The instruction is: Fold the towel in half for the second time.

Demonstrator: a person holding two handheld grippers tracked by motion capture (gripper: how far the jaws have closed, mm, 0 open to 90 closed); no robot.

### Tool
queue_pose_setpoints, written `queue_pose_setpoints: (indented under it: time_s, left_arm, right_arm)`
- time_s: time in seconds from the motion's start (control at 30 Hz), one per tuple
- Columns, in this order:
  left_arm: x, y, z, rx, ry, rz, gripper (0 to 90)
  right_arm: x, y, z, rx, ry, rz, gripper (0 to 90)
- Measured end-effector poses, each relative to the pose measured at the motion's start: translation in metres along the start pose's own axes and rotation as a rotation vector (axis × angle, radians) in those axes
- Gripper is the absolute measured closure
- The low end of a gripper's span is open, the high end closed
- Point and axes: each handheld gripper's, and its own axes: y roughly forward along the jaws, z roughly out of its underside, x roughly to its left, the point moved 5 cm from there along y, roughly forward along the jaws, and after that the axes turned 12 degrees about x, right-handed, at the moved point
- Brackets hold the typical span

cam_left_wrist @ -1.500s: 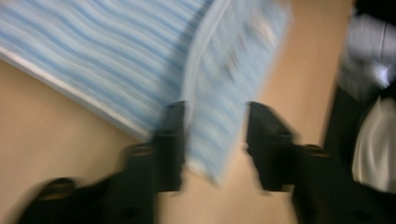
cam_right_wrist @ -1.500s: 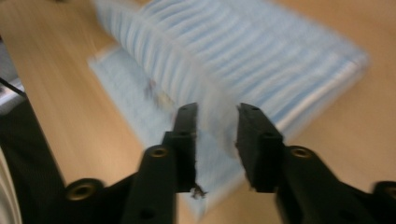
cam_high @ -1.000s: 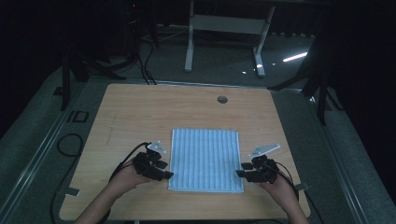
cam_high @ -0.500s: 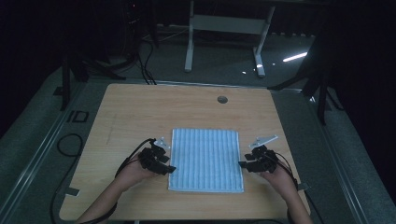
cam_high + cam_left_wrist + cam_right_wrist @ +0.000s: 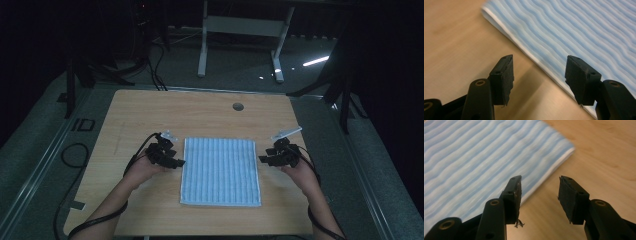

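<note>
A blue-and-white striped cloth (image 5: 220, 172) lies flat and folded on the wooden table (image 5: 200, 110). My left gripper (image 5: 176, 162) hovers at the cloth's left edge, near its far corner. In the left gripper view the left gripper (image 5: 539, 72) is open and its jaws have just been opening; the cloth (image 5: 579, 30) edge runs under the gap, untouched. My right gripper (image 5: 263, 160) is at the cloth's right edge. Seen in the right gripper view, the right gripper (image 5: 540, 195) is open, its jaws lately widened, with the cloth (image 5: 474, 157) edge below its left jaw and nothing held.
A round cable hole (image 5: 238, 106) sits in the table's far middle. A black cable (image 5: 70, 150) loops on the floor at the left. A white table frame (image 5: 240, 25) stands beyond the far edge. Bare wood (image 5: 454, 37) flanks the cloth.
Both hands have slid away from the person along the cloth's two sides, from near its front corners toward its far corners. The cloth has not moved.
</note>
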Motion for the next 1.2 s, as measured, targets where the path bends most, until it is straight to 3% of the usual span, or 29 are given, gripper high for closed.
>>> queue_pose_setpoints:
  time_s: [0.27,0.37,0.63,0.77,0.93,1.0,1.07,1.2]
  left_arm:
    - [0.021,0.007,-0.029,0.018,-0.036,-0.022,39.6]
    - [0.029,0.011,-0.039,0.015,-0.062,-0.008,39.6]
    - [0.040,0.024,-0.060,0.019,-0.060,-0.039,40.1]
    - [0.047,0.031,-0.066,0.022,-0.103,-0.019,42.3]
    - [0.058,0.036,-0.069,0.016,-0.149,0.001,42.3]
    - [0.061,0.038,-0.070,0.009,-0.169,0.020,43.5]
    - [0.061,0.041,-0.071,0.022,-0.159,0.038,45.0]
    - [0.057,0.045,-0.072,0.031,-0.149,0.067,59.7]
  right_arm:
    - [-0.026,0.012,-0.022,0.036,0.030,0.012,52.8]
    - [-0.033,0.019,-0.029,0.056,0.055,0.012,52.8]
    - [-0.047,0.039,-0.053,0.085,0.117,0.001,52.8]
    - [-0.051,0.053,-0.068,0.123,0.146,0.057,52.1]
    - [-0.053,0.069,-0.074,0.184,0.182,0.029,52.7]
    - [-0.051,0.074,-0.075,0.198,0.186,0.016,55.2]
    - [-0.047,0.077,-0.075,0.217,0.170,0.008,58.9]
    - [-0.042,0.082,-0.074,0.251,0.142,0.006,77.5]
